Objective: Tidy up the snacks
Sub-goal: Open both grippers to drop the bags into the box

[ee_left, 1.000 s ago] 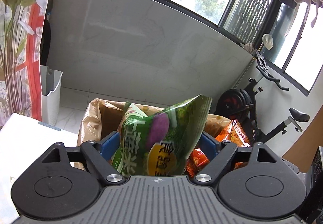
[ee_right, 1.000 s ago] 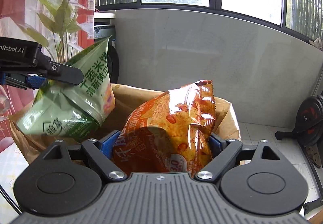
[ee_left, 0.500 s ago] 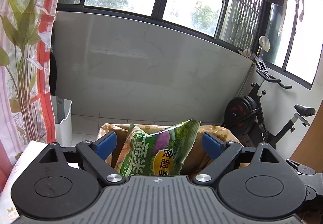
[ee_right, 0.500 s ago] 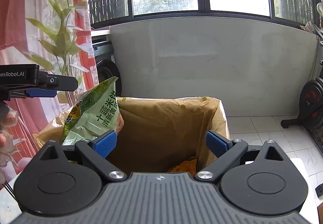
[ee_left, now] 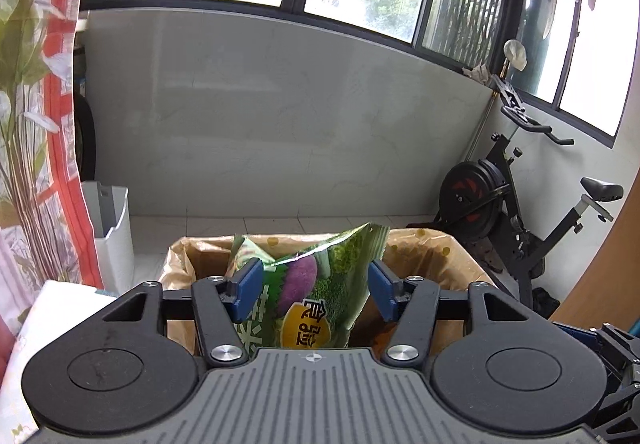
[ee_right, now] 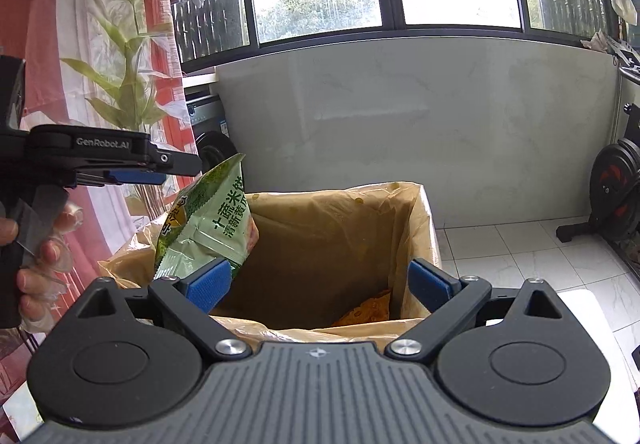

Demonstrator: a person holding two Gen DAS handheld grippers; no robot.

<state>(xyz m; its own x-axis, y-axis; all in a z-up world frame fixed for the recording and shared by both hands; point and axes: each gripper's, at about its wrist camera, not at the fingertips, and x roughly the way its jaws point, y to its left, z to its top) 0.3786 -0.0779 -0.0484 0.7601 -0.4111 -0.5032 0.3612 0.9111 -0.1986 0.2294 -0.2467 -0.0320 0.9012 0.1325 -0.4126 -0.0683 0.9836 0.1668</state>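
The green snack bag (ee_left: 316,296) is propped upright at the lined box's (ee_right: 416,228) nine-o'clock rim, untouched between the just-narrowed jaws of the left gripper (ee_left: 315,290), while the right gripper (ee_right: 320,286) is held wide and empty, so a nudge could tip the bag out.

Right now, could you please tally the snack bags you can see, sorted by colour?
Green snack bag: 1, standing in the lined box
Orange snack bag: 1, at the box's bottom, mostly hidden
Total: 2
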